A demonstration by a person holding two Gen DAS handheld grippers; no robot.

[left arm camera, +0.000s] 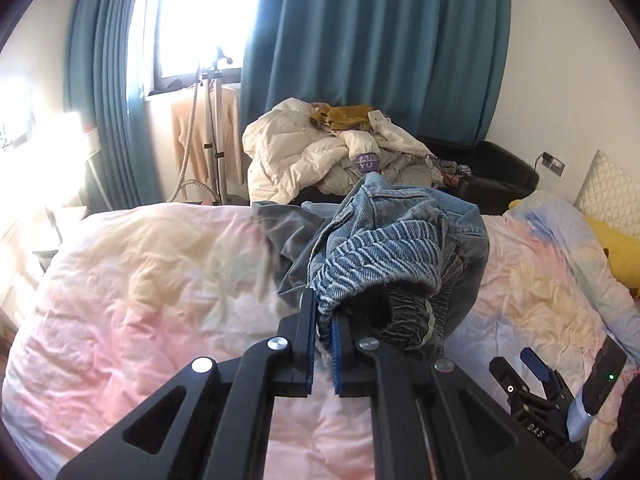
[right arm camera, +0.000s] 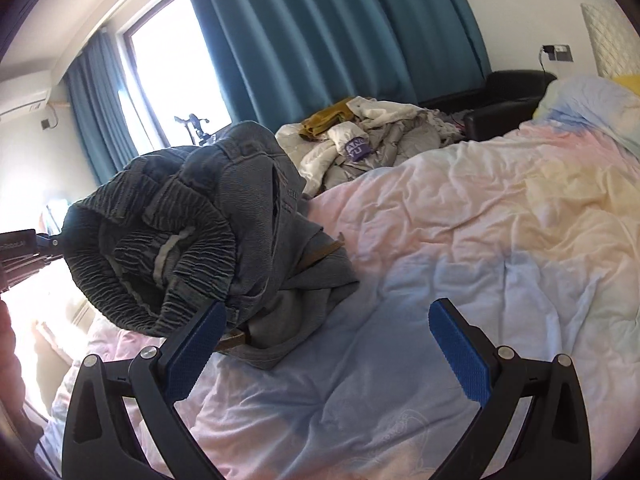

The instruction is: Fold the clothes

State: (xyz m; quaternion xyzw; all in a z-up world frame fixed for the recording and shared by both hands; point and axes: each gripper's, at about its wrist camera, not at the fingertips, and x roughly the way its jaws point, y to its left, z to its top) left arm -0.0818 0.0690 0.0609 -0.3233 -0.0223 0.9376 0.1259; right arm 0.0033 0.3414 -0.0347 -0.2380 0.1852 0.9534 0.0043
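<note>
One pair of jeans (left arm camera: pixel 384 248), bunched, elastic waistband pinched in the left gripper (left arm camera: pixel 323 334) and lifted off the pastel duvet (left arm camera: pixel 140 280) near the bed's far edge, legs trailing on it. Right gripper (right arm camera: pixel 328 344) spread wide, holding nothing, over the duvet beside the denim. One clothes heap (left arm camera: pixel 332 152) beyond that edge, purple tag reads "ANG YU" partly; right gripper body shows "DAS".

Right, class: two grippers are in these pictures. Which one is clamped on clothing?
The left gripper: its jaws are shut on the elastic waistband of the blue denim jeans. The right gripper stands wide open, holding nothing, above the pastel duvet.
</note>
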